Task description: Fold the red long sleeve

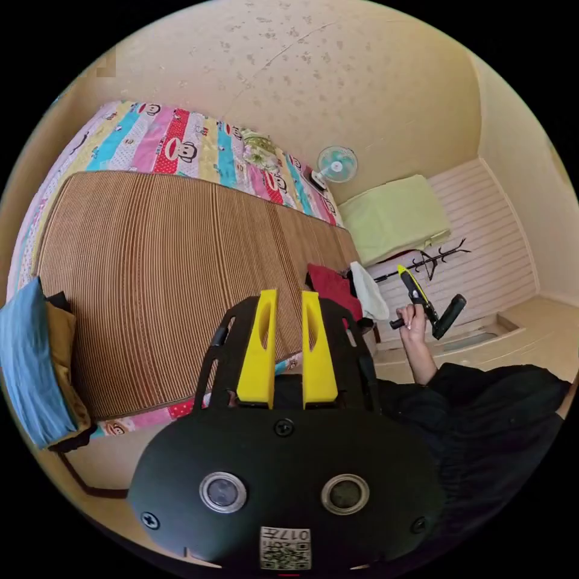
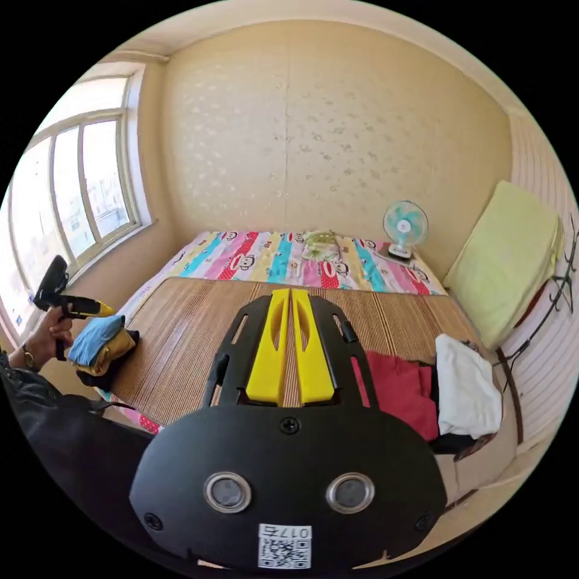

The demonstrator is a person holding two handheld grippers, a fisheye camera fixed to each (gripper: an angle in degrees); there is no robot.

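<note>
The red long sleeve is seen crumpled on the woven mat of the bed, near its edge, with a white garment just beside it. In the right gripper view the right tool is raised above the mat, jaws nearly together and empty, the red garment lying apart to one side. The left tool is held with a narrow gap, gripping nothing. A folded stack rests at the opposite edge.

Both held up in the air, gripping nothing. Left gripper has its yellow jaws a little apart, right gripper has them nearly together. A hand grips the right one's handle.
</note>
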